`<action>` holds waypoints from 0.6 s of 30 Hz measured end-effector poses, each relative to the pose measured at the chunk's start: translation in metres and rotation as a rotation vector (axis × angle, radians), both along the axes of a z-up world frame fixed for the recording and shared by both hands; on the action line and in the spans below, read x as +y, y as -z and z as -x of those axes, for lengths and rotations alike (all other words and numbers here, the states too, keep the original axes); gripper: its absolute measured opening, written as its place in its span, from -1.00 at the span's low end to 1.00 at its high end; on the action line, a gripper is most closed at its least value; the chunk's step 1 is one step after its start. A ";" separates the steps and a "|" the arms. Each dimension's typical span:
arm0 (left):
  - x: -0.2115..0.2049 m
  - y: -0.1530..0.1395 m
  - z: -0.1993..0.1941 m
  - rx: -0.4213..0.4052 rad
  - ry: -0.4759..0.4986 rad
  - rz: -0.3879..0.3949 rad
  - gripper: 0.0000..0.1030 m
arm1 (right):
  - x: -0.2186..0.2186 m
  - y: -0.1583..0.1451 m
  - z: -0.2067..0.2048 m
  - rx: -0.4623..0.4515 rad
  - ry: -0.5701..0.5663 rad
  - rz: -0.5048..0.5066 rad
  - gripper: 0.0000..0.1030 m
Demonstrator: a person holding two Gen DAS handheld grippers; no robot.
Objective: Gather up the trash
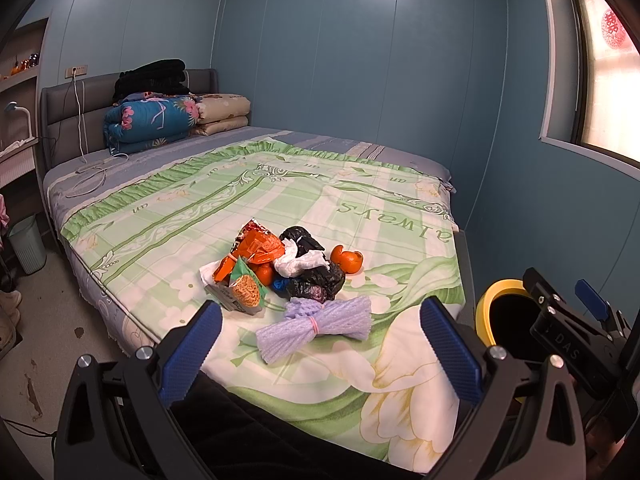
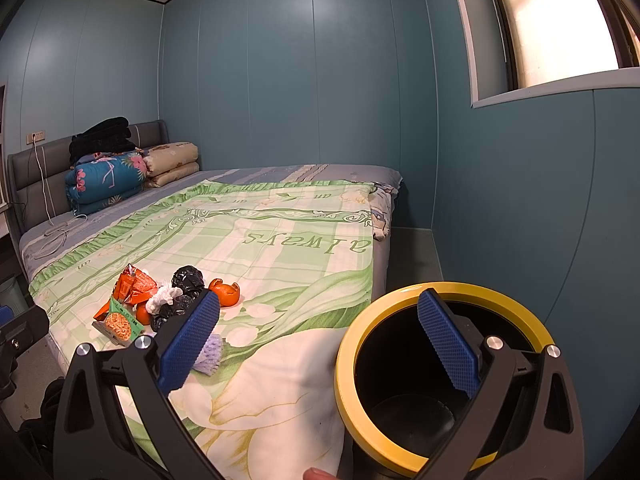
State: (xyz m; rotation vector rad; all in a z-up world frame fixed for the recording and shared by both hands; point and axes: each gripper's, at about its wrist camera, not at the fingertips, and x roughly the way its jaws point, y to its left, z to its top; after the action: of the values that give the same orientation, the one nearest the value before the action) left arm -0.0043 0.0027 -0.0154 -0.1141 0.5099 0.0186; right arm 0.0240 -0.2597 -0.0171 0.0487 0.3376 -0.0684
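Left gripper [image 1: 320, 344] wide open, empty, over the bed's near edge; right gripper [image 2: 320, 344] also wide open, holding nothing, one finger inside the black round bin with yellow rim [image 2: 404, 300] beside the bed's near right corner. On the green floral bedsheet [image 1: 280, 196], near edge: lilac foam-net bundle [image 1: 316, 330], then trash pile of orange snack wrappers [image 1: 256, 246], black plastic bags [image 1: 316, 280], white tissue [image 1: 300, 262], orange peel [image 1: 347, 259]; folded quilts [image 1: 152, 120] at the headboard.

1. The bedspread [image 1: 280, 200] is patterned in green and white checks with large pale flowers.
2. The bin [image 2: 440, 364] is black with a yellow rim.
3. The gripper pads [image 1: 192, 354] are blue and textured.
4. The foam netting [image 1: 316, 326] is lilac.
5. The snack wrapper [image 1: 260, 246] and the peel [image 1: 347, 260] are orange.
6. The walls [image 1: 360, 60] are painted teal.
7. The folded quilt [image 1: 152, 120] is blue with pink flowers.
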 end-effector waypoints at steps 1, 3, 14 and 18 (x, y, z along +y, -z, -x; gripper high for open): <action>0.000 0.001 0.001 0.000 0.000 0.000 0.87 | 0.000 0.000 0.000 0.000 -0.001 0.000 0.84; 0.000 0.001 0.001 0.000 0.000 0.000 0.87 | 0.000 0.001 0.000 -0.001 0.000 0.000 0.84; 0.000 0.000 0.000 0.002 0.000 0.000 0.87 | 0.005 0.006 0.000 0.008 -0.001 -0.001 0.84; 0.000 0.002 -0.002 0.000 0.011 0.021 0.87 | 0.006 0.005 -0.002 0.022 -0.031 -0.017 0.84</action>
State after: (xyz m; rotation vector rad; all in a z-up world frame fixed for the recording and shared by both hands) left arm -0.0022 0.0029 -0.0170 -0.1320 0.5104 0.0025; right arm 0.0262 -0.2532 -0.0220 0.0590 0.3614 -0.0351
